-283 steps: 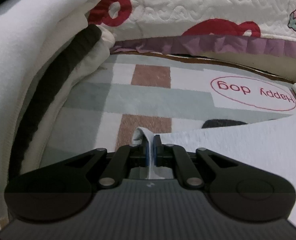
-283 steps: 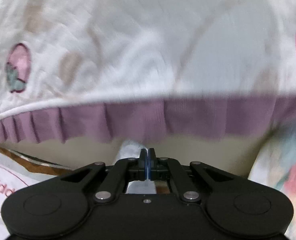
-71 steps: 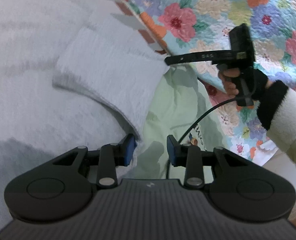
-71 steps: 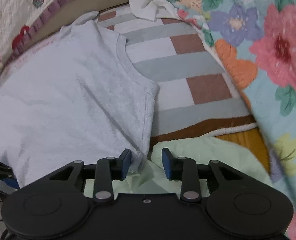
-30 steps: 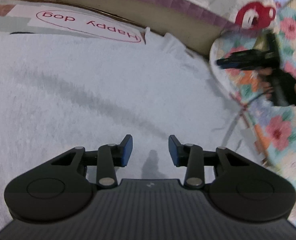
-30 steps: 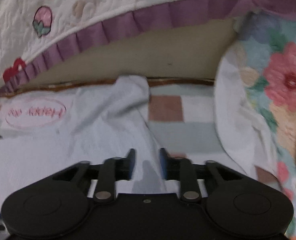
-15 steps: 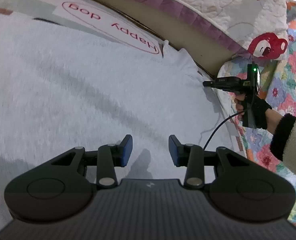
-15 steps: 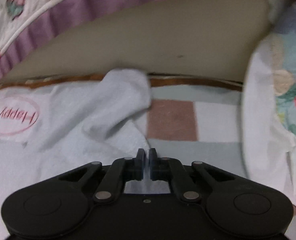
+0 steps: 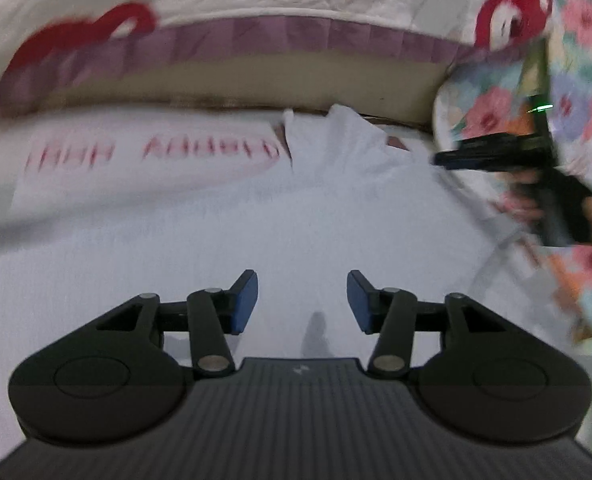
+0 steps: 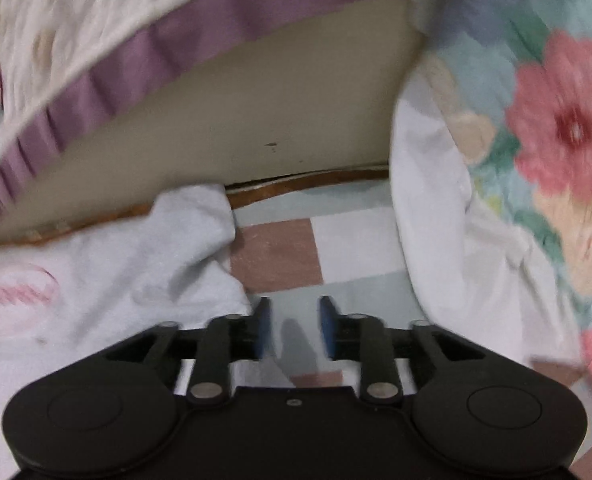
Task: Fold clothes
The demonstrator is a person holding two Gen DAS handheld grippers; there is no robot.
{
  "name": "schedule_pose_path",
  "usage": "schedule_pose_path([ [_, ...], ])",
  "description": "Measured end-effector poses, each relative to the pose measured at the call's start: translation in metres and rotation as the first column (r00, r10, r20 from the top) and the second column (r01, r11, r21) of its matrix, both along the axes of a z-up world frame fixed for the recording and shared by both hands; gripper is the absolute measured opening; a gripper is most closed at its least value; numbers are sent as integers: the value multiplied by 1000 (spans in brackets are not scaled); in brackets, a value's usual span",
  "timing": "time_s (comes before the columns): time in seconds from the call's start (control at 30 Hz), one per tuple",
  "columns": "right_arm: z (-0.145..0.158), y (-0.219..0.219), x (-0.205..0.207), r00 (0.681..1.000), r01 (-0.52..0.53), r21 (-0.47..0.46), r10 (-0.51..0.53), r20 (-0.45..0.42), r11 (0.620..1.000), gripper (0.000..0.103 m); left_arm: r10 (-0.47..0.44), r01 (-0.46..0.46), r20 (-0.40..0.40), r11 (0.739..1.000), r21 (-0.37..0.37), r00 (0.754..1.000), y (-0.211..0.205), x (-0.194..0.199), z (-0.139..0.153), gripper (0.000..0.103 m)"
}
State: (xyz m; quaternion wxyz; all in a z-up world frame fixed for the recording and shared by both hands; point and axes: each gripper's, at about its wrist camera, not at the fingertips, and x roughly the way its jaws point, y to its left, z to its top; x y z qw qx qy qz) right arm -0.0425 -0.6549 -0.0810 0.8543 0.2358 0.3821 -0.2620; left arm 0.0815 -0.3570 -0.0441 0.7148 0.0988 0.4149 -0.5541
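1. Left gripper [image 9: 302, 300]: blue pads spread and opening, nothing between them. It hovers over the broad middle of the pale grey T-shirt [image 9: 256, 232].
2. T-shirt: lies spread flat on the checked mat [image 10: 328, 248]. Its far corner, a bunched sleeve [image 10: 200, 216], reaches the mat's brown far edge.
3. Right gripper [image 10: 294, 326]: jaws parted and opening, nothing between the pads. They hang just right of the sleeve's edge, over bare mat. The left pad sits beside the cloth; contact cannot be told.
4. In the left wrist view, the right gripper [image 9: 496, 152] appears at the far right, held by a gloved hand [image 9: 552, 204]; its jaws cannot be made out there through blur.
5. Printed red oval label [image 9: 152, 152]: on the mat at the far left, partly beside the shirt; lettering blurred.
6. Quilted bedspread with purple frill [image 9: 296, 36]: hangs along the far side.
7. Floral quilt [image 10: 544, 128]: drapes at the right, its white lining facing the mat.
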Motion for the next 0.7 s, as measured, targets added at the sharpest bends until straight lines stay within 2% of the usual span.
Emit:
schedule_pose_path([
  [0.07,1,-9,-21,998,36,86,-41,56,996,39,-45,46,-41,999,15,998,-33,14,-3,49],
  [0.1,0,-8,-31,998,35,83,-40,50,996,39,-71,72,-72,997,16,995,-48,20,-5,49],
  [0.17,-4,7,-48,999,-9,-27,8,-40,1000,40,-104,105,-89,994,16,991,-70,26,-6,51],
  [0.23,-10,19,-66,991,-72,-117,58,-124,991,40,-103,104,-68,995,10,992,-92,32,-9,51],
  [0.27,-13,19,-77,988,-99,-122,83,-131,988,40,-101,101,-56,995,2,993,-102,35,-11,52],
  [0.37,-16,12,-98,993,-85,-77,79,-84,993,43,-122,122,2,992,-20,993,-127,44,-22,52],
  [0.4,-17,10,-102,995,-79,-60,74,-70,995,47,-136,137,27,990,-25,990,-133,46,-26,52],
  [0.47,-19,9,-103,994,-93,-39,90,-68,995,50,-159,161,67,987,-25,985,-145,48,-33,52],
  [0.57,-25,13,-98,986,-151,-29,149,-73,988,52,-113,114,57,993,-12,992,-160,57,-40,52],
  [0.6,-25,15,-99,986,-161,-20,160,-47,987,52,-90,91,42,996,-19,995,-164,61,-42,52],
  [0.67,-26,18,-97,979,-203,-22,202,-28,979,14,-48,49,11,998,-33,999,-171,68,-43,53],
  [0.7,-24,20,-95,975,-222,-44,221,-37,974,10,-37,37,4,998,-41,999,-174,69,-44,53],
])
